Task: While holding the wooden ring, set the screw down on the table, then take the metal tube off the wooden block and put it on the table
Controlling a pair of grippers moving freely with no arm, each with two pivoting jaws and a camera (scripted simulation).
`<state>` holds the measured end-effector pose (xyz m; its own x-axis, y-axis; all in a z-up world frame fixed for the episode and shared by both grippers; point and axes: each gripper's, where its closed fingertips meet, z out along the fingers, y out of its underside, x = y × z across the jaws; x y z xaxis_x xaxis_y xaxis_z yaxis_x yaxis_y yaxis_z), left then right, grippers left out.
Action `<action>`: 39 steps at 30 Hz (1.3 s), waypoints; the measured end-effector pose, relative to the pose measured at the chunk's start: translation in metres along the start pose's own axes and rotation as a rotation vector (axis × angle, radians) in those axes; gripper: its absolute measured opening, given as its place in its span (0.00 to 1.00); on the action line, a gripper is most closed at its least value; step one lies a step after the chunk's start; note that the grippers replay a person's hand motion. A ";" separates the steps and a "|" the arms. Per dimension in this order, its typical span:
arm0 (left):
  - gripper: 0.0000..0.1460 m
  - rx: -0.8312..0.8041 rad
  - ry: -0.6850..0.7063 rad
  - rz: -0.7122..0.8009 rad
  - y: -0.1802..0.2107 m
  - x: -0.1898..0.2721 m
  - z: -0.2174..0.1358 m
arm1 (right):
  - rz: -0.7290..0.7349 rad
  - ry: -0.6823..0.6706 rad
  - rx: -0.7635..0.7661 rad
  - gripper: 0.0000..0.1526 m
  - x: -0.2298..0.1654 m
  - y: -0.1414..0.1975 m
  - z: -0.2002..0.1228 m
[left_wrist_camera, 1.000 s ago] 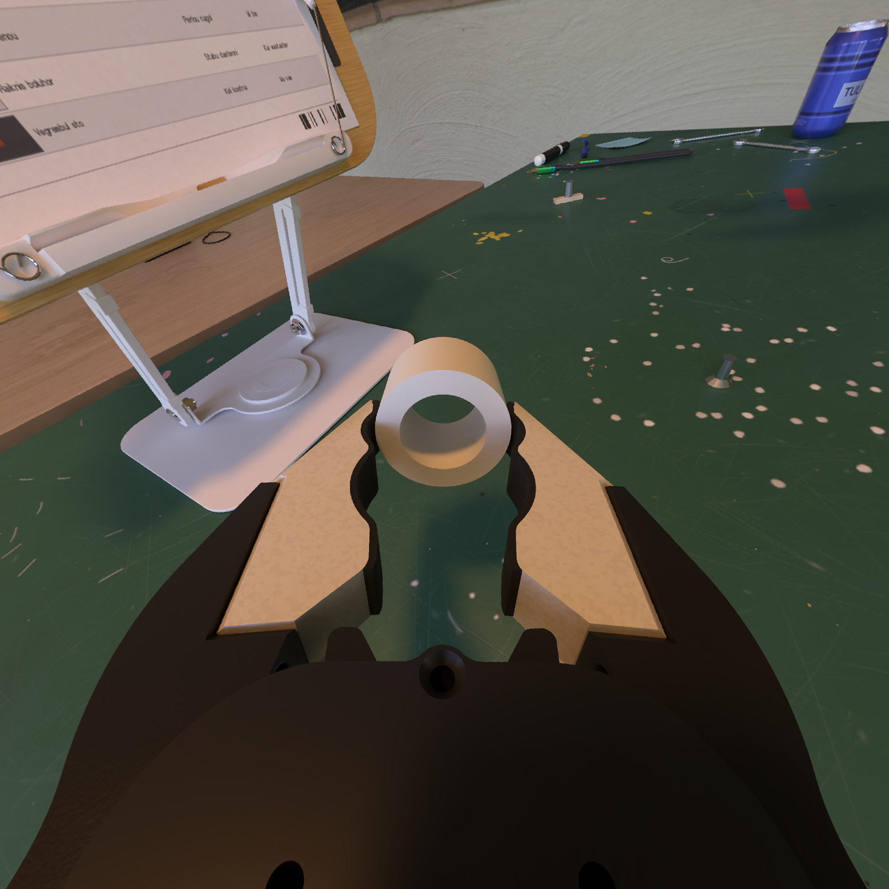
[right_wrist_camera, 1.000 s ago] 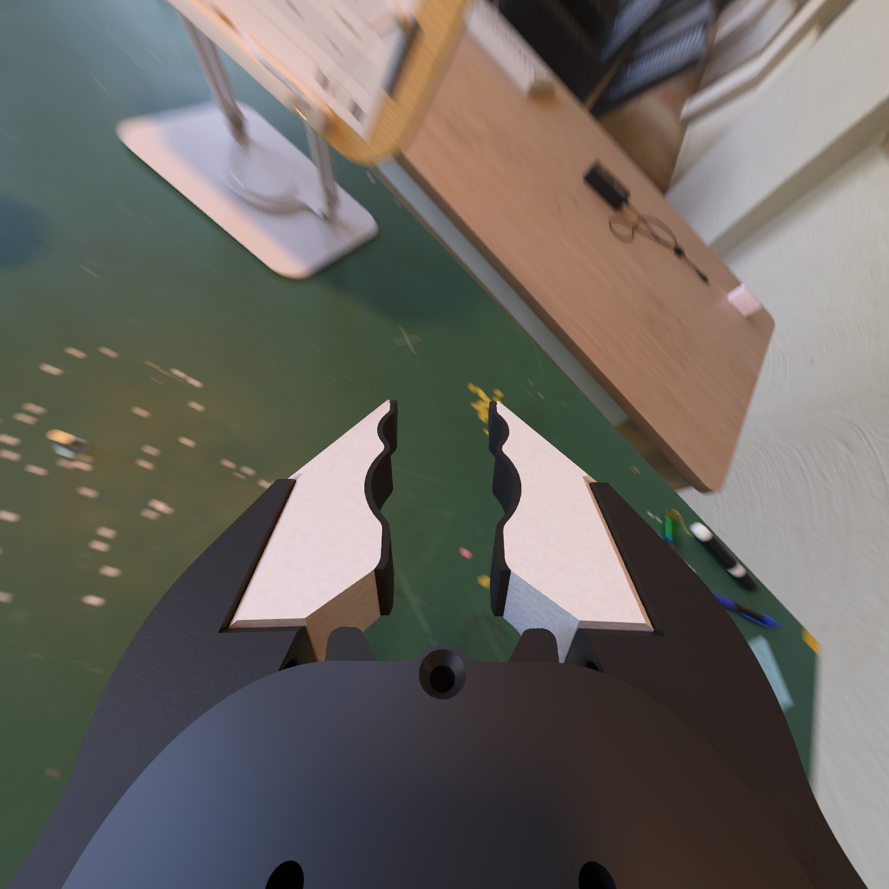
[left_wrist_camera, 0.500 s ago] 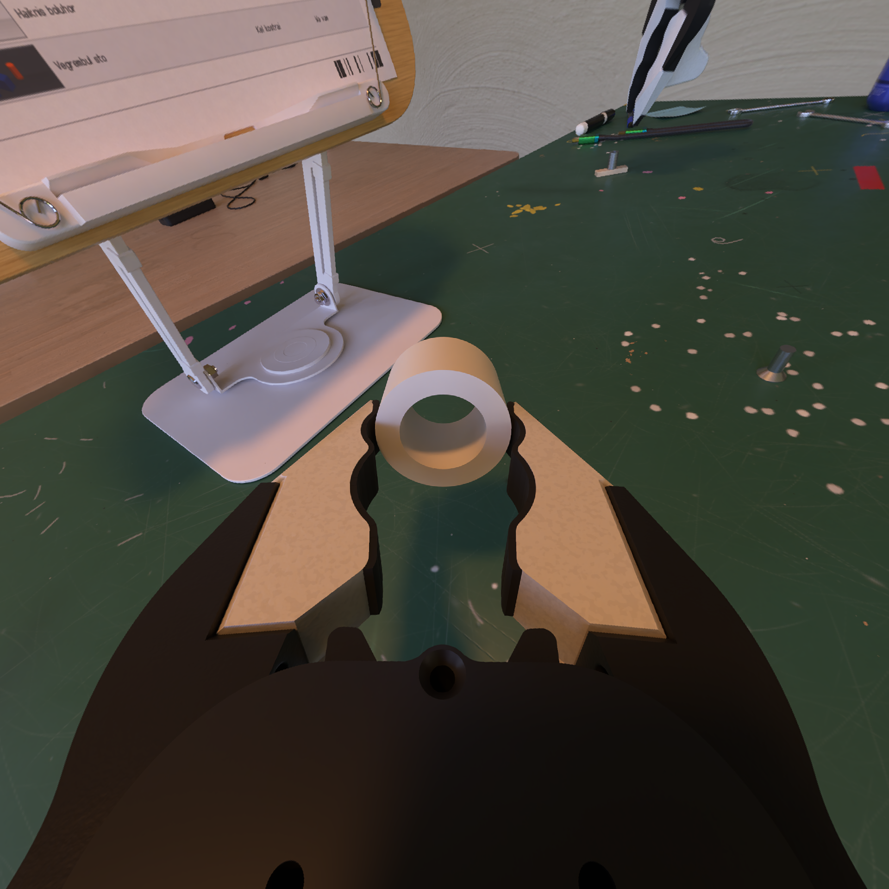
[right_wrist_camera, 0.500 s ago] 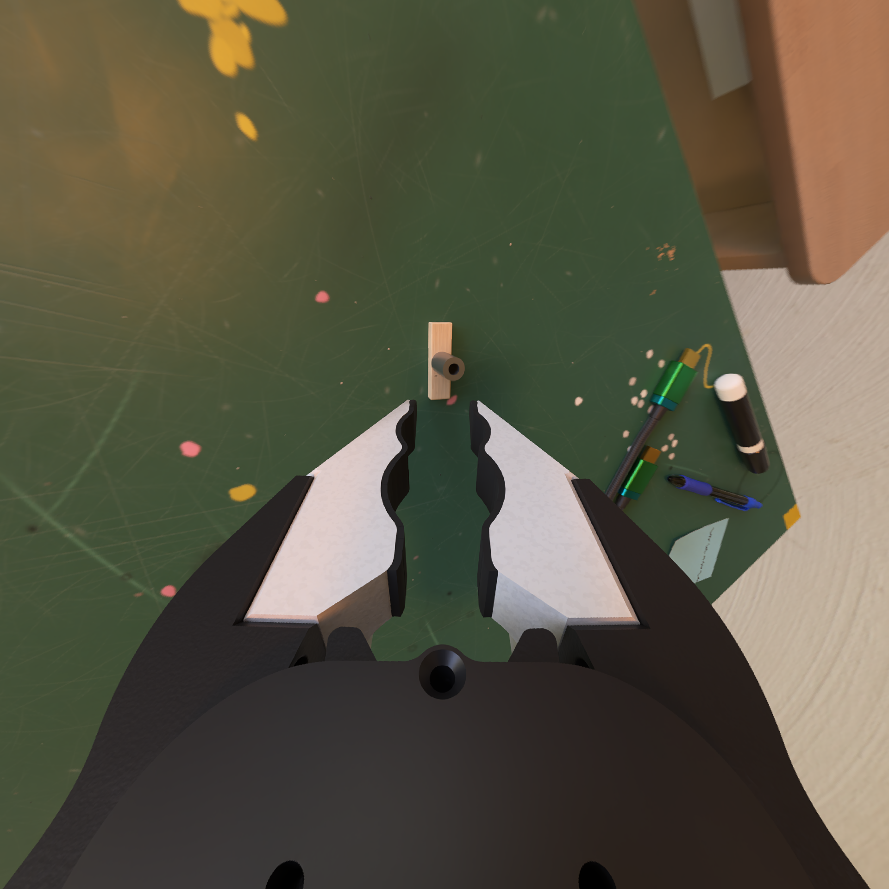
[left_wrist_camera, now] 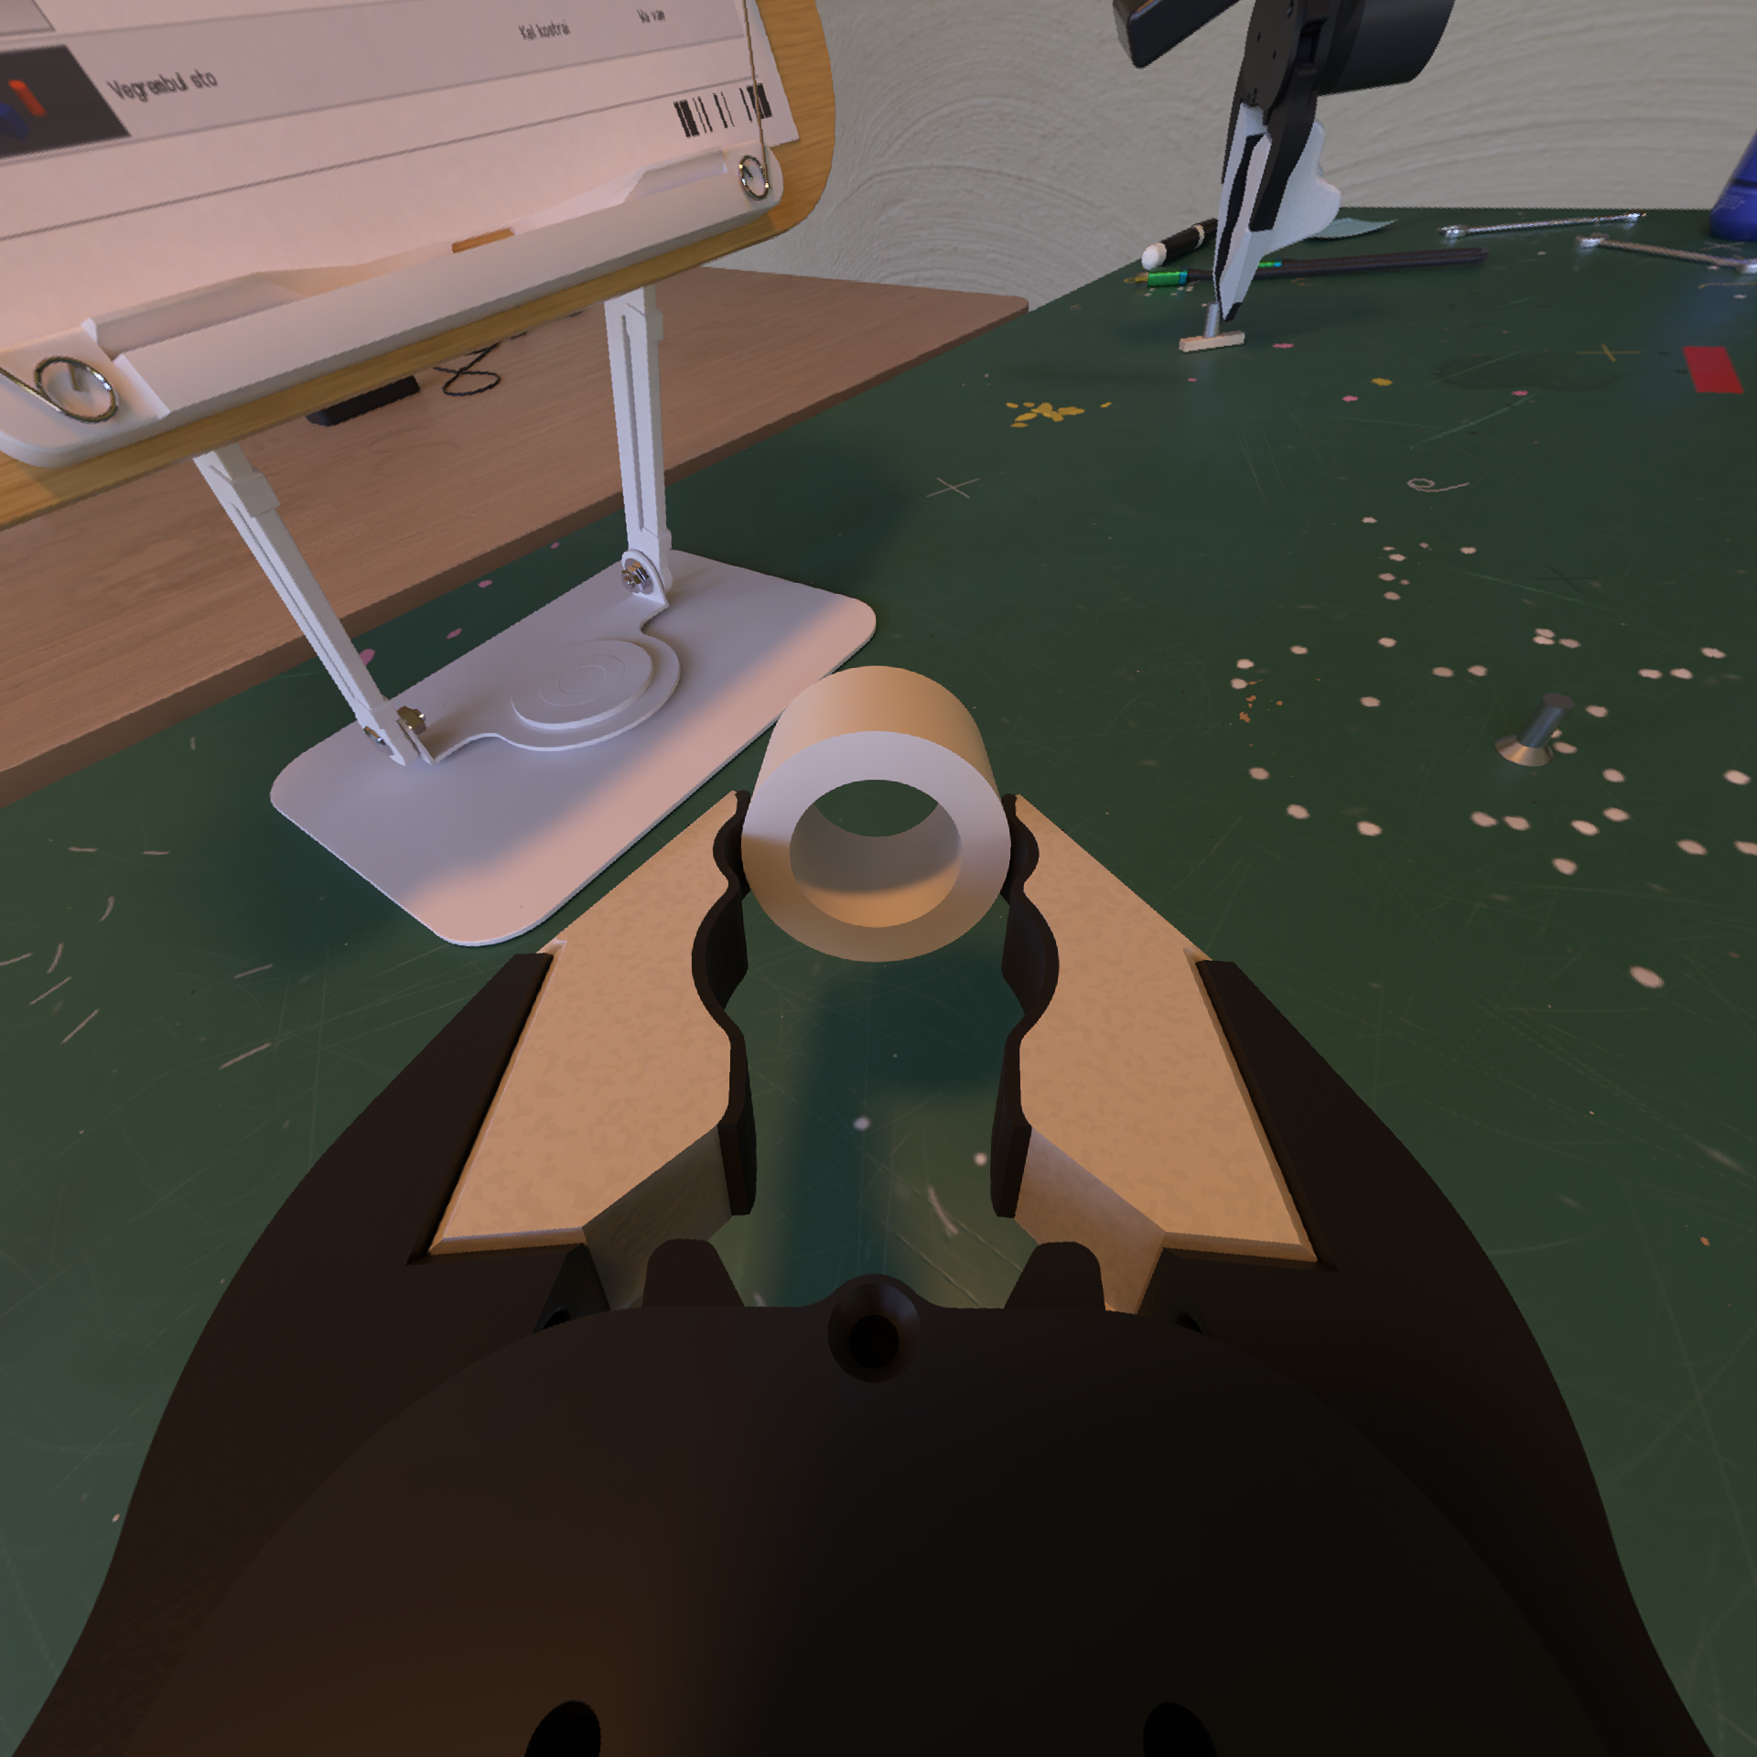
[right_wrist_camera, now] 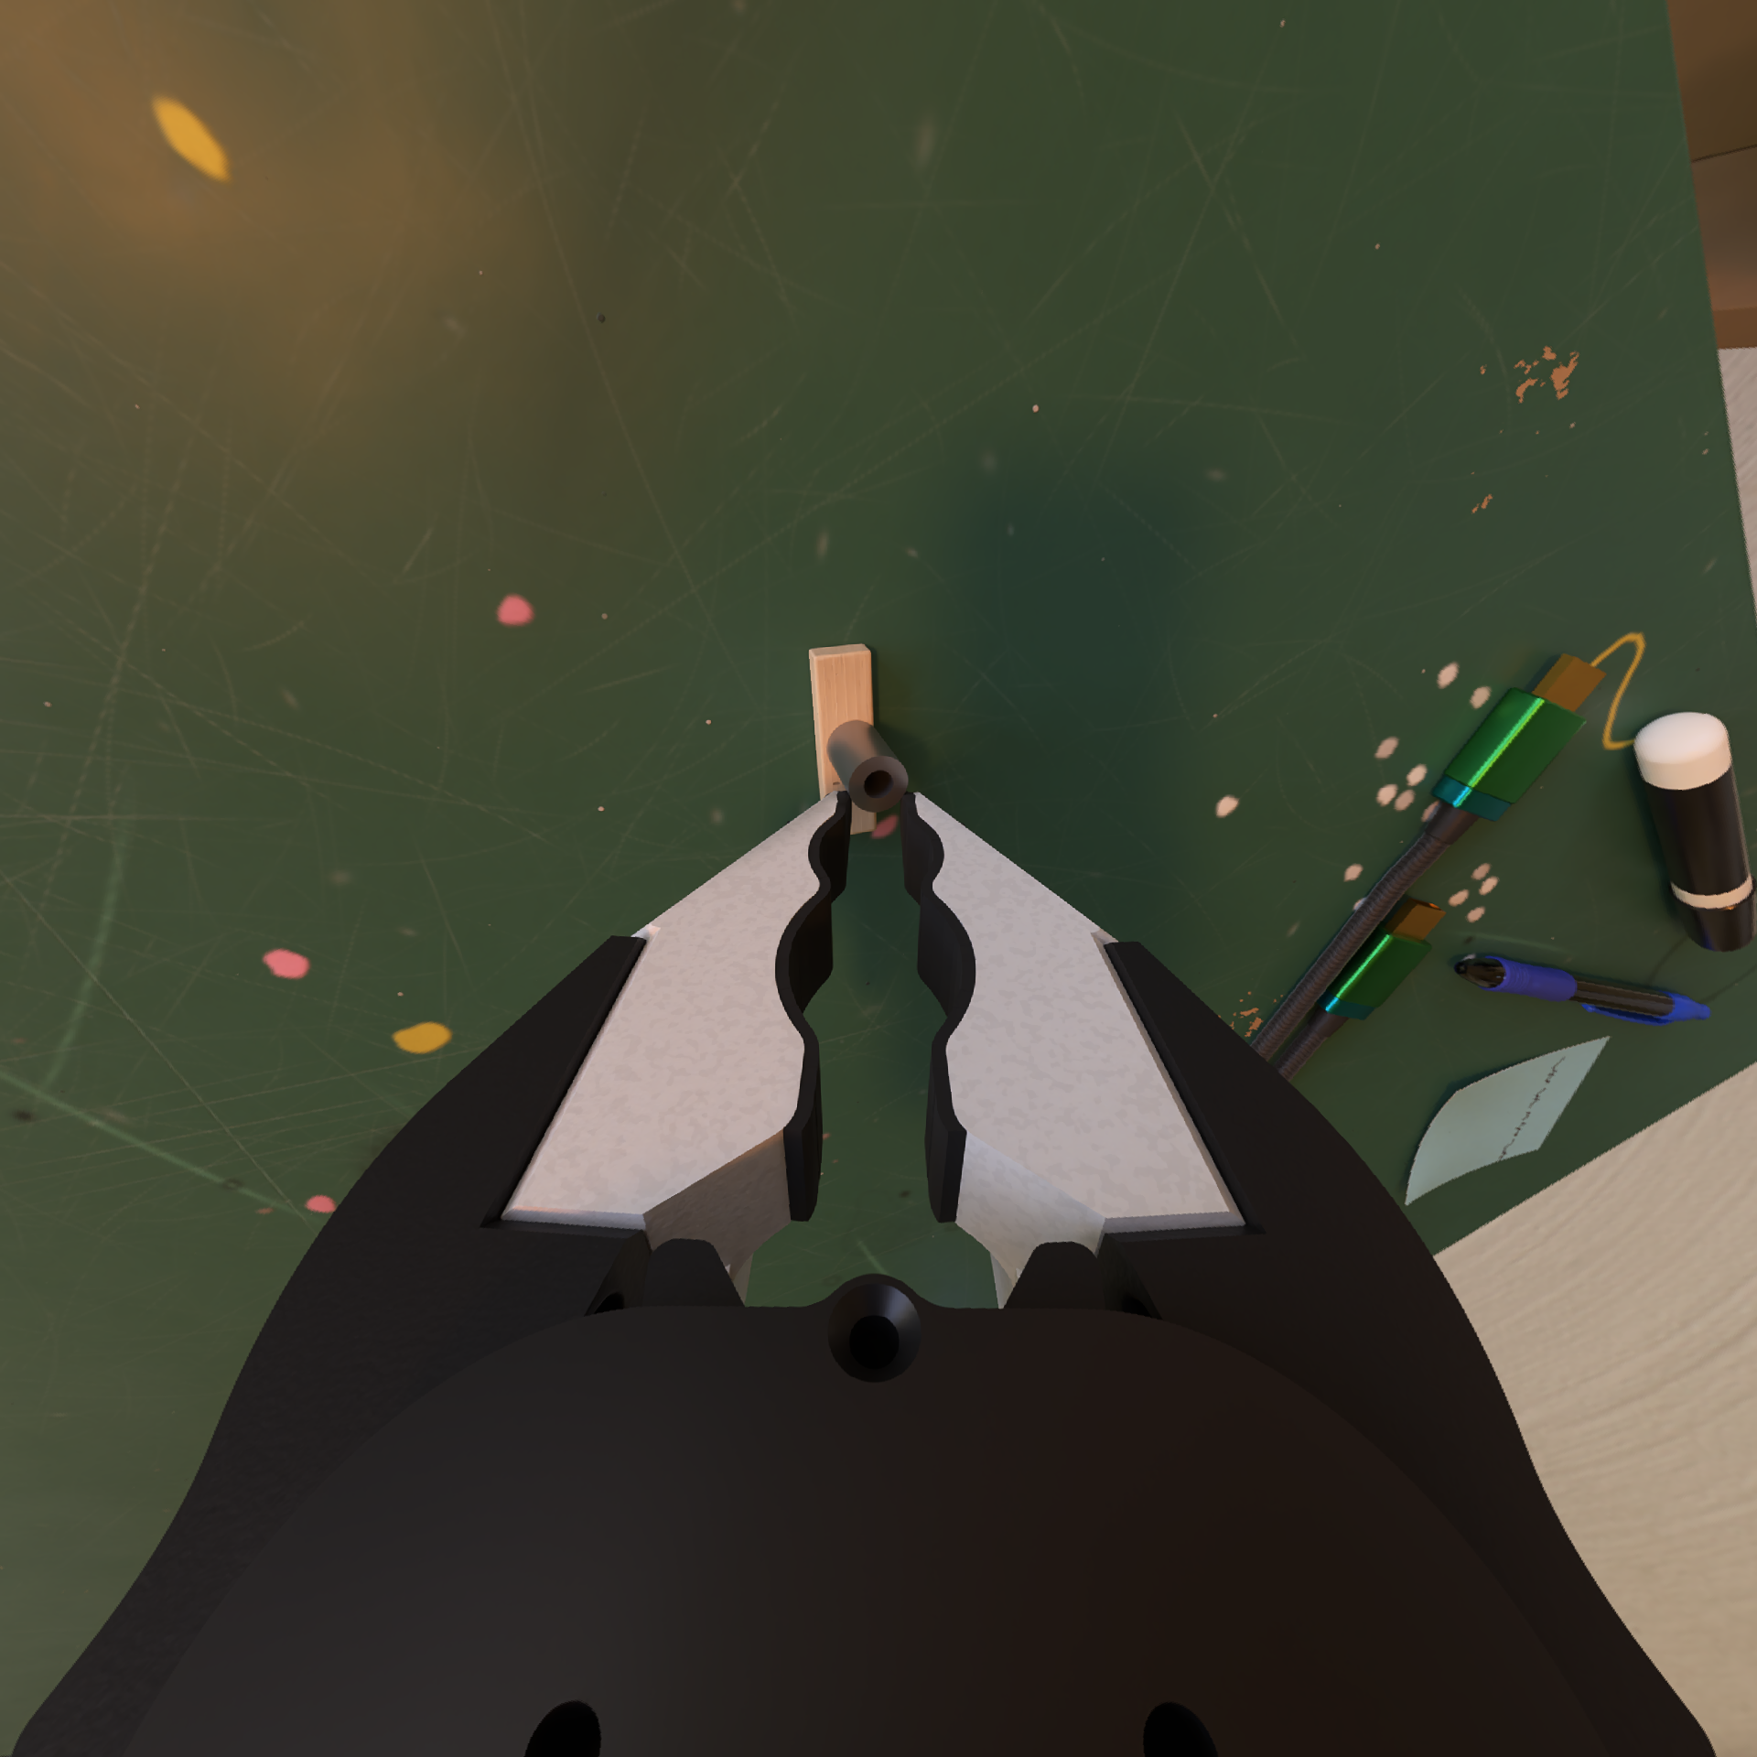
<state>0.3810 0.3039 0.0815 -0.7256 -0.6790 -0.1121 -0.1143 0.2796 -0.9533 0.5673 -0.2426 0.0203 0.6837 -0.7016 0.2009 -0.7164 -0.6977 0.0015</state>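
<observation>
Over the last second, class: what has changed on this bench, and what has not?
The right gripper swung away from the stand, came down over the block and narrowed its jaws; its tips now flank the tube, not yet gripping. Unchanged: the left gripper holds the ring; the screw lies on the table.

On your green mat a white stand props a clipboard at left. Far off lie a marker, blue pen, two green-collared tools, a paper note, spanners and red tape.
</observation>
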 end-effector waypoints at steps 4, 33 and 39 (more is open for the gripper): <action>0.36 0.010 -0.001 -0.001 -0.001 0.000 -0.002 | -0.021 0.050 0.033 0.07 -0.002 -0.002 -0.020; 0.36 0.103 0.026 0.034 -0.027 0.009 -0.020 | -0.573 -0.193 0.363 0.07 -0.419 -0.017 -0.079; 0.36 0.093 0.034 0.035 -0.024 0.011 -0.018 | -0.519 -0.221 0.428 0.23 -0.411 -0.019 -0.092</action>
<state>0.3638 0.3020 0.1084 -0.7506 -0.6462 -0.1380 -0.0262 0.2378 -0.9710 0.2866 0.0722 0.0281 0.9668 -0.2442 0.0747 -0.2037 -0.9139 -0.3510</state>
